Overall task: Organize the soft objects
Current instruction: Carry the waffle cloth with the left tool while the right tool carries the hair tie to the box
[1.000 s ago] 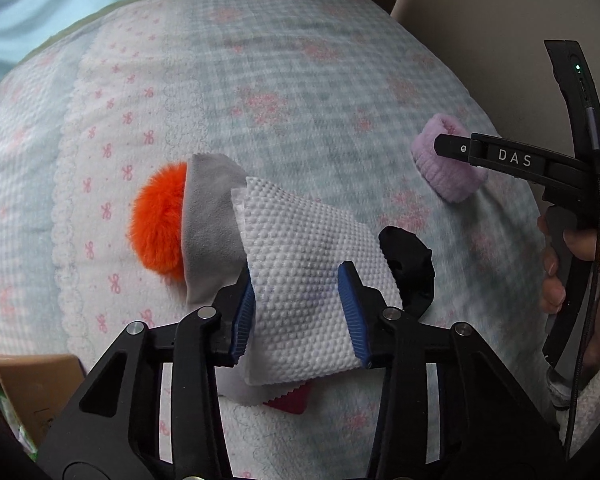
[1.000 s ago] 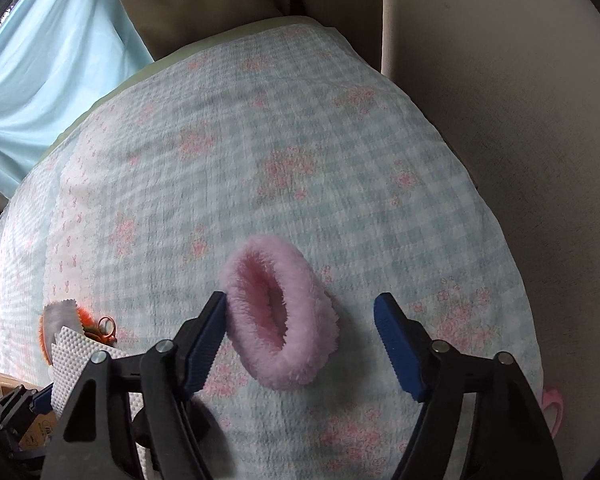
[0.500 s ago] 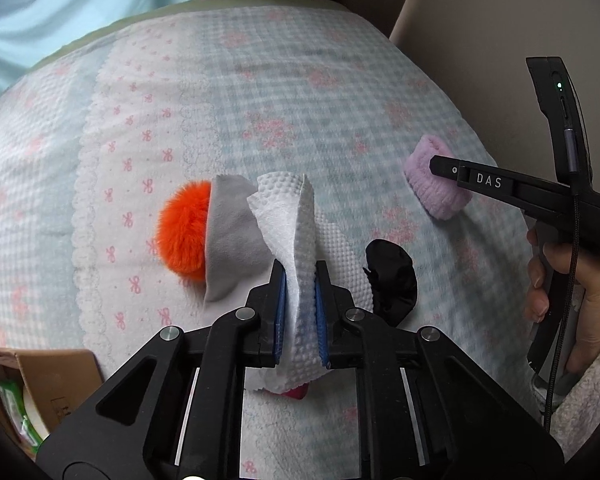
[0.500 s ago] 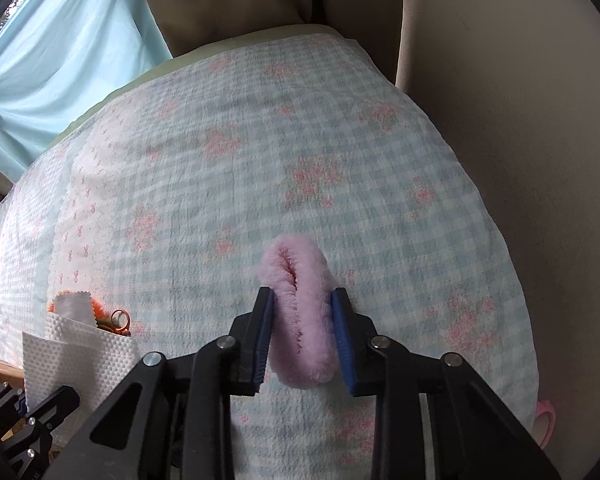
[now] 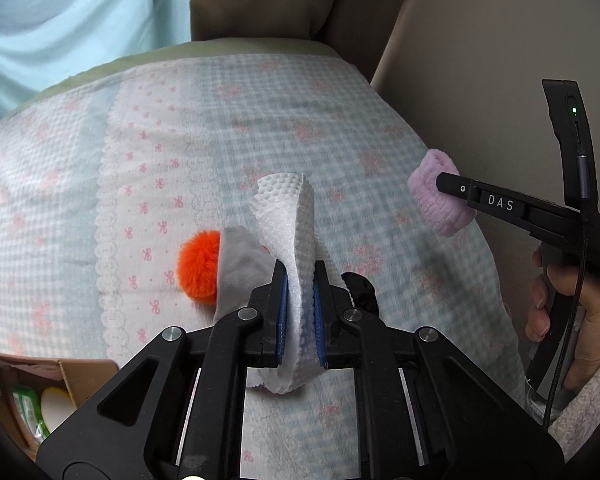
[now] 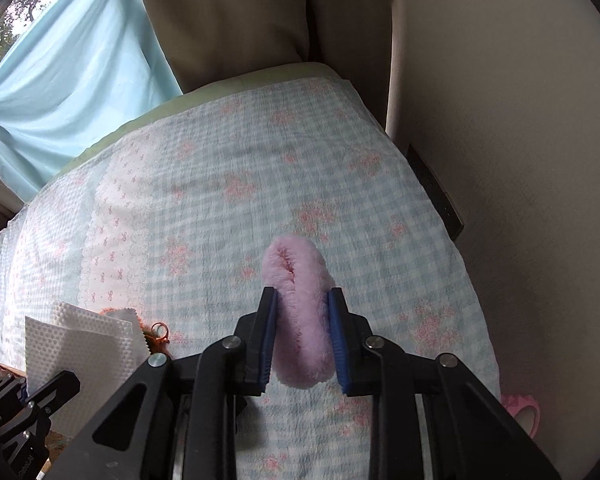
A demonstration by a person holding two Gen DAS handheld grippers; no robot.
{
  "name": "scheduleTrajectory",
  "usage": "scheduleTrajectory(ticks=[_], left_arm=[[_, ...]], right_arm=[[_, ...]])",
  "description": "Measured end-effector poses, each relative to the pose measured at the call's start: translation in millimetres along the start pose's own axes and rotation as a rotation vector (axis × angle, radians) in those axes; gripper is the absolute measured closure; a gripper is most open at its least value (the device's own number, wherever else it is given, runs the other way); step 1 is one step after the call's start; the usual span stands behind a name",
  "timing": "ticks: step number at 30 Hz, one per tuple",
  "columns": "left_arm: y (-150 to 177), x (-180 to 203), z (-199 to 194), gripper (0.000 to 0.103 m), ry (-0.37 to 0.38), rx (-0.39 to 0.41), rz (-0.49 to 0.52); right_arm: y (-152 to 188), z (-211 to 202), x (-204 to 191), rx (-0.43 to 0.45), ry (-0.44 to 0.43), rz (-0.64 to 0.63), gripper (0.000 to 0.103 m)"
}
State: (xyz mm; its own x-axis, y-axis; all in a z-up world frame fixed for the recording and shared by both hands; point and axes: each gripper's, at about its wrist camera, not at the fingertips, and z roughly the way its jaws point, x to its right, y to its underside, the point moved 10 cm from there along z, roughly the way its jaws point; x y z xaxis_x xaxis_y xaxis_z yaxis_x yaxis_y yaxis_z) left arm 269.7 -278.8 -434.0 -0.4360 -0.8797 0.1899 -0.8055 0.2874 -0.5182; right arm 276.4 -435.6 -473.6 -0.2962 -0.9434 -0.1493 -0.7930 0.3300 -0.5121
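Note:
My left gripper (image 5: 300, 276) is shut on a white dimpled cloth (image 5: 288, 208), folded upright between the pads and lifted off the bed. Below it lie an orange pompom (image 5: 198, 266), a grey cloth (image 5: 240, 268) and a black scrunchie (image 5: 362, 290). The jaws of my right gripper (image 6: 303, 300) are closing, with both pads pressed on a fluffy pink scrunchie (image 6: 300, 280), which is squeezed narrow and held above the bedcover. In the left wrist view that pink scrunchie (image 5: 432, 196) hangs at the right gripper's tip. The white cloth (image 6: 84, 344) shows at lower left of the right wrist view.
A checked, flowered bedcover (image 5: 220, 140) spreads under both grippers. A cardboard box (image 5: 40, 392) with packets sits at the lower left bed edge. A beige wall (image 6: 500, 120) with a socket plate (image 6: 436, 192) bounds the right. A pink item (image 6: 520, 412) lies at lower right.
Both grippers went from open to shut, the left on the white cloth, the right on the pink scrunchie. Both then rose, lifting their items off the bedcover.

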Motion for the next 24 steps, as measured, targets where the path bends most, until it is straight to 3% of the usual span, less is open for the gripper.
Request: scheduleTrajectory(ticks=[12,17,24], left_arm=[[-30.5,-16.4,-137.5,0.093,-0.029,0.143,-0.072],[-26.8,-43.2,-191.7,0.093,-0.059,0.173,-0.122],[-13.6,-97.7,-255.7,0.093,-0.095,0.209,-0.186]], right_arm=[[-13.0,-139.5,-34.3,0.098,-0.006,-0.054,0.08],[-8.1,-188.2,-60.1,0.117,-0.03,-0.081,0.08],[12.9,-225.8,-119.8,0.102,-0.098,-0.127,0.08]])
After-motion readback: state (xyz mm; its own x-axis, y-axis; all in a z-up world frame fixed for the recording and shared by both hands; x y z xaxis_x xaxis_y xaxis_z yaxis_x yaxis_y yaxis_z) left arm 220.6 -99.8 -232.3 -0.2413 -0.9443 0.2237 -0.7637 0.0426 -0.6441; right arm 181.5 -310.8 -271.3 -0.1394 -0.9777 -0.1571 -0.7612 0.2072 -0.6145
